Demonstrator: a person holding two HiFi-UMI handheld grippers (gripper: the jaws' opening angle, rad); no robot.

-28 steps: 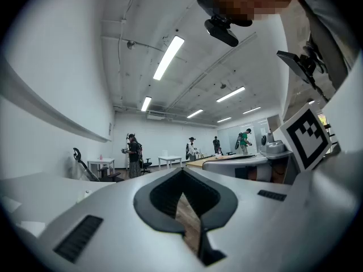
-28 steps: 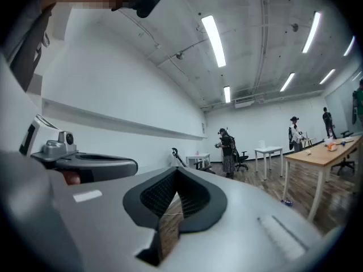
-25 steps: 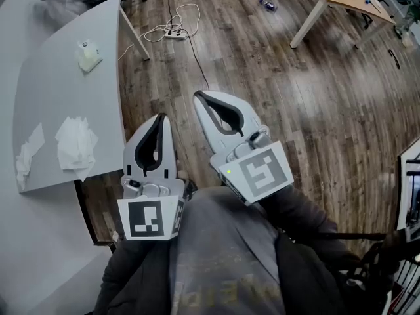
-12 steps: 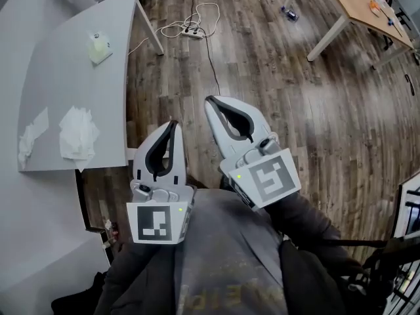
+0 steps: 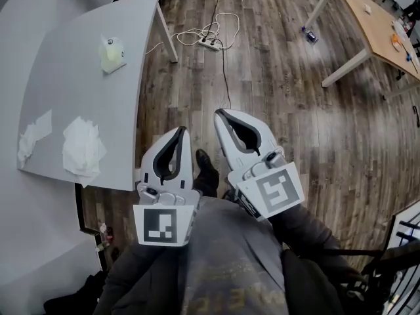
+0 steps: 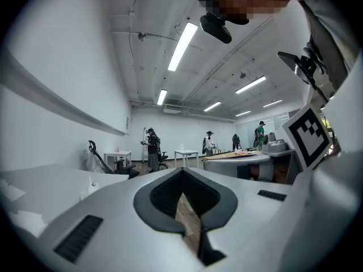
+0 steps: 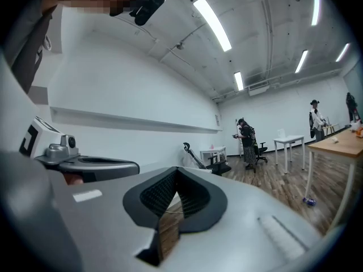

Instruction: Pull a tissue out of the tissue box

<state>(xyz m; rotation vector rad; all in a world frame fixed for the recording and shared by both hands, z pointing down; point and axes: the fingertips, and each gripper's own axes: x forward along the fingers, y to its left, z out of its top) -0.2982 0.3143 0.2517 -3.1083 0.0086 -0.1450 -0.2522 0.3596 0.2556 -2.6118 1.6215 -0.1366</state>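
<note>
The tissue box, pale yellow-green with a white tissue standing out of its top, sits far back on the grey table in the head view. Two crumpled white tissues lie near the table's front edge. Both grippers are held close to the person's body over the wooden floor, well right of the table. My left gripper is shut with nothing in it. My right gripper is also shut and holds nothing. The left gripper view shows the box small at the left.
A power strip with white cables lies on the floor beyond the grippers. A wooden table stands at the far right. A shoe shows between the grippers. Several people and small white tables are far across the room.
The grey table and tissue box have slid down and right in the head view, so they are nearer. Both grippers stay shut and close to the body.
</note>
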